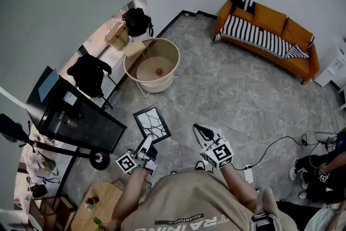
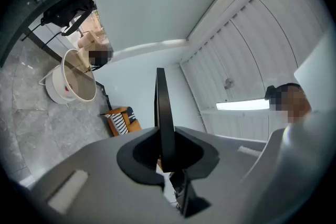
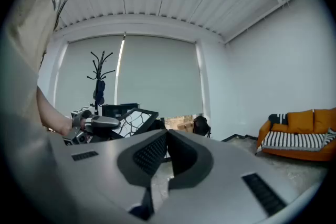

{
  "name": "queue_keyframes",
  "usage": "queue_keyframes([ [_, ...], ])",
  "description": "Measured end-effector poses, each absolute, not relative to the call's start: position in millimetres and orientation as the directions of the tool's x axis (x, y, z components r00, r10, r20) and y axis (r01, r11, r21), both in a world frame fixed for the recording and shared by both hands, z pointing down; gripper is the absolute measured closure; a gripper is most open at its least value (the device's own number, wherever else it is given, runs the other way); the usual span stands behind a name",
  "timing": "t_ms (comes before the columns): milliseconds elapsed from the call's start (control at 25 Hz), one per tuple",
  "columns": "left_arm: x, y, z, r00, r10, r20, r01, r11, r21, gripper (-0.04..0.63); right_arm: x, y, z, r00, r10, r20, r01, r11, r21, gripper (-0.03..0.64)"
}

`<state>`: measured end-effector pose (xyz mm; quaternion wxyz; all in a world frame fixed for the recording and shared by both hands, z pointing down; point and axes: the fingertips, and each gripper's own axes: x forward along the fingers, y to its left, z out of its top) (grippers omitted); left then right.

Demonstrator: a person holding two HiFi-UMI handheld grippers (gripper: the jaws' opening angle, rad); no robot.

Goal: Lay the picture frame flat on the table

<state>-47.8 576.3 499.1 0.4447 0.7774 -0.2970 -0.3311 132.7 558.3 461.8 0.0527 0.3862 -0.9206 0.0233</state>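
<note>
The picture frame (image 1: 152,123), black-edged with a white cracked-line pattern, is held up in the air in front of me, above the grey floor. My left gripper (image 1: 146,144) is shut on its near edge. In the left gripper view the frame (image 2: 160,107) shows edge-on, clamped between the jaws of the left gripper (image 2: 164,157). My right gripper (image 1: 197,128) hovers to the right of the frame, apart from it, its jaws shut with nothing between them. The right gripper view shows the right gripper (image 3: 167,136), and beyond it the tilted frame (image 3: 134,120) with the left gripper (image 3: 97,124) on it.
A round beige tub (image 1: 157,46) holding a small red ball stands ahead. A black cart (image 1: 75,116) is at the left, a wooden round table (image 1: 100,203) at the lower left. An orange sofa (image 1: 267,24) lines the far wall. A cable and power strip (image 1: 248,173) lie at the right.
</note>
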Motion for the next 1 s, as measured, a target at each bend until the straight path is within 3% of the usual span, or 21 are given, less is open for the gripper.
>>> queue_keyframes([
  [280,-59.2,559.4,488.7,0.612,-0.740,-0.280,-0.140,-0.449,0.882,0.546,108.5,559.4,452.4,-0.688,-0.719,0.103,-0.721,0.692,0.013,0.611],
  [1000,-82.4,529.0,540.4,0.593,-0.783,-0.188,-0.147,-0.335,0.931,0.546,94.8,509.6,505.4,-0.735,-0.642,0.219,-0.655,0.756,0.018,0.611],
])
